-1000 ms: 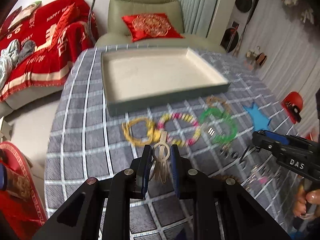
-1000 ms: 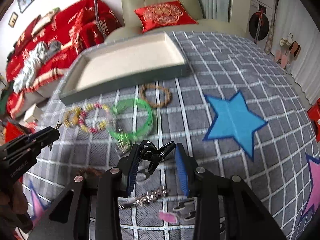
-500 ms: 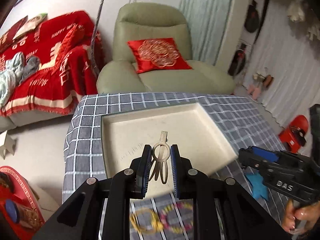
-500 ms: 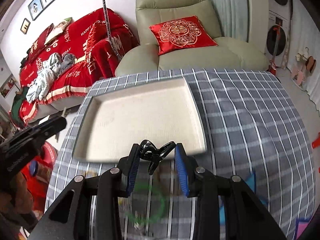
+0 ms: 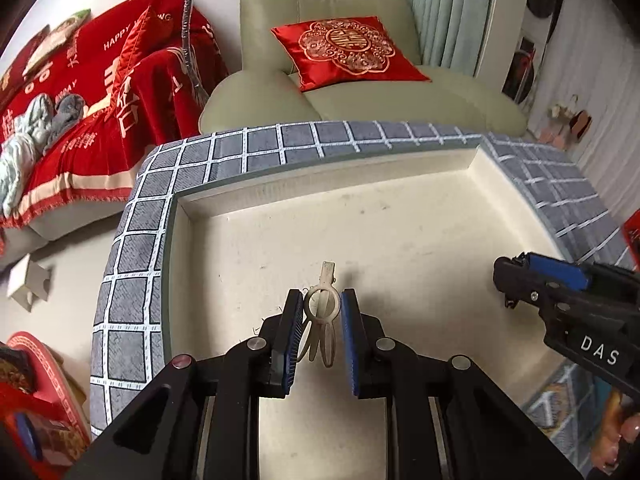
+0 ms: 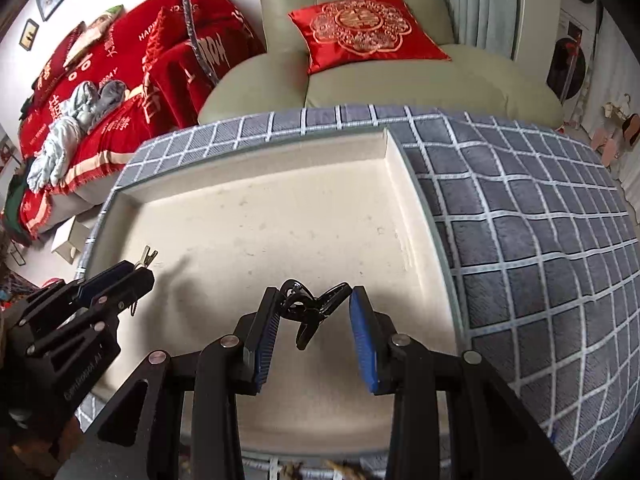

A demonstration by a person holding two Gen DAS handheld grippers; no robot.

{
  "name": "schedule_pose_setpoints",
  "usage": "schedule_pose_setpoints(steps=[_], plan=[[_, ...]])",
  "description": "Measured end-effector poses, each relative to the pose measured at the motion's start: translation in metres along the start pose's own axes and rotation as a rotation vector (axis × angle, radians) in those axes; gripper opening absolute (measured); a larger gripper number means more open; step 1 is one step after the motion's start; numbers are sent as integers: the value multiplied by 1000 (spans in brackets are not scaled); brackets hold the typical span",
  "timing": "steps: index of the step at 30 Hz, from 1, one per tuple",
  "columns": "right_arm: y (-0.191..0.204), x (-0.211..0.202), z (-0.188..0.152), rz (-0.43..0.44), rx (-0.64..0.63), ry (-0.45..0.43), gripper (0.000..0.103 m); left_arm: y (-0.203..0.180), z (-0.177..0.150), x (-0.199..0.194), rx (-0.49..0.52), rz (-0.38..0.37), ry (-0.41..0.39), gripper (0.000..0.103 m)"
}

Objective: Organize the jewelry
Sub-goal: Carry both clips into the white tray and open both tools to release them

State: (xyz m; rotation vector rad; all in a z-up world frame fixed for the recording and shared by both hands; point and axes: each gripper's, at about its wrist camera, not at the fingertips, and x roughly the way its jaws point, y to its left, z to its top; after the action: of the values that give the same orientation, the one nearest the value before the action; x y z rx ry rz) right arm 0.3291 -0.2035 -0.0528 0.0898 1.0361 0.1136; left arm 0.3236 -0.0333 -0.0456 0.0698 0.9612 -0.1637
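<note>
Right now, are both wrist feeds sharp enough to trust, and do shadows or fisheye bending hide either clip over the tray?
Left wrist view: sharp; the cream hair clip in the left gripper reads clearly, soft shadow beside it, tray rim bowed by the lens. Right wrist view: sharp too; the black clip in the right gripper stands out against the pale floor, the left gripper's shadow falling clear of it.

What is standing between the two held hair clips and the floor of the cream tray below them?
Nothing visible. The cream clip in the left gripper and the black clip in the right gripper both hang over bare tray floor.
</note>
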Motion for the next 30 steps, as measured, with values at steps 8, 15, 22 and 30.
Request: schedule_pose_setpoints(steps=[8, 15, 22, 30], plan=[[3, 10, -9, -32, -34, 16, 47, -1, -5, 7, -6, 47, 20, 36], [1, -4, -10, -8, -10, -9, 71, -2, -8, 3, -11, 57, 20, 36], [-11, -35, -14, 26, 54, -67, 78, 1, -8, -2, -33, 58, 3, 103], [-15, -53, -24, 21, 79, -84, 79, -2, -8, -29, -20, 63, -75, 103]])
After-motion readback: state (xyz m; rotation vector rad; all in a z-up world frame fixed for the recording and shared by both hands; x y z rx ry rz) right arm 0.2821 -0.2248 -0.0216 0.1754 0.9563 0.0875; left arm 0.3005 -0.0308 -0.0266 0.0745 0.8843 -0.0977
